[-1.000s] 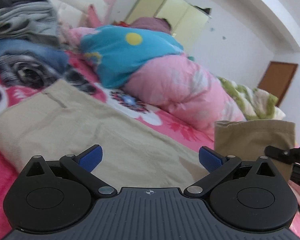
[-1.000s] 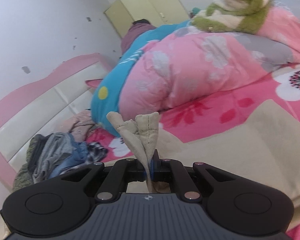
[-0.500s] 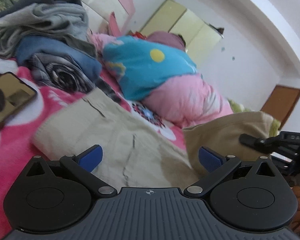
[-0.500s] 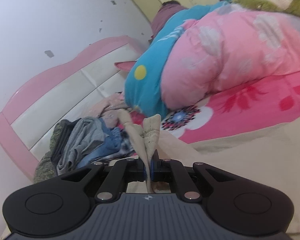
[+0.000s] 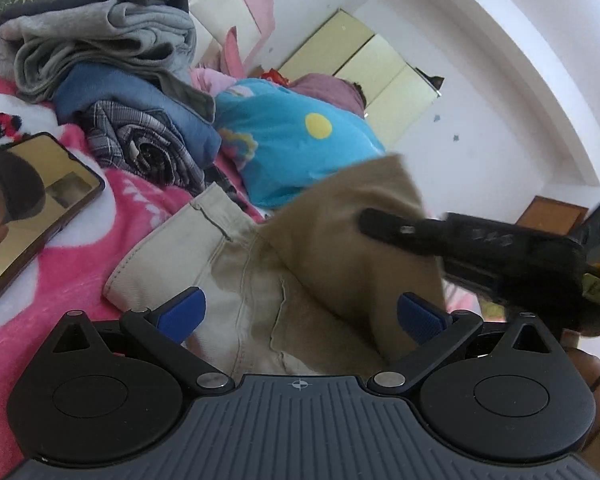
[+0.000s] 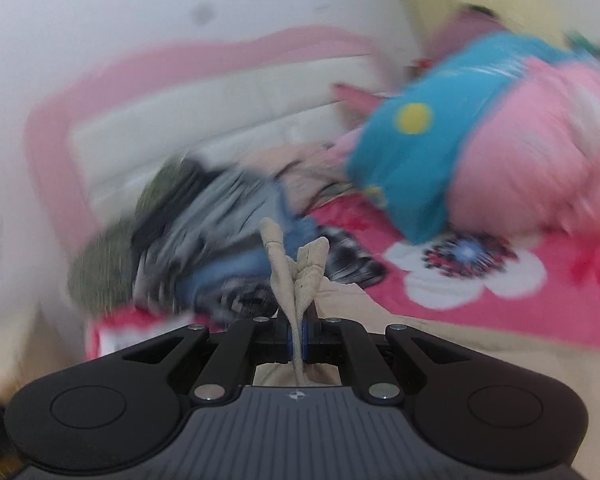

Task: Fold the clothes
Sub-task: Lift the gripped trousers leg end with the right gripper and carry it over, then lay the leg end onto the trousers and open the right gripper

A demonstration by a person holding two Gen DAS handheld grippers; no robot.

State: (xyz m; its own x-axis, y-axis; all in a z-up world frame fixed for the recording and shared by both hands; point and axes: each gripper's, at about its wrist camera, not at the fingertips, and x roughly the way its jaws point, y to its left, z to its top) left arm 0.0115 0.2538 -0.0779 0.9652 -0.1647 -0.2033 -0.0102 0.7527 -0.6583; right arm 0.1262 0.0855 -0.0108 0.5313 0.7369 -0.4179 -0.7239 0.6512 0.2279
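Here, your right gripper (image 6: pixel 298 336) has its fingers clamped on a bunched edge of the beige trousers (image 5: pixel 236 280), lifted at 1 o'clock of your left gripper (image 5: pixel 300 314), whose fingers stand open and empty over the trousers on the pink bed (image 5: pixel 60 280); piled clothes (image 5: pixel 112 80) lie at 11 o'clock.

- Left black two-finger handheld gripper (image 5: pixel 300 312): ribbed grey body, round black discs, silver pivot screws, blue finger pads (image 5: pixel 182 312), crosshair mark.
- Right black two-finger handheld gripper (image 6: pixel 297 340): same build; side view shows a yellow handwritten label and a thin black cable.
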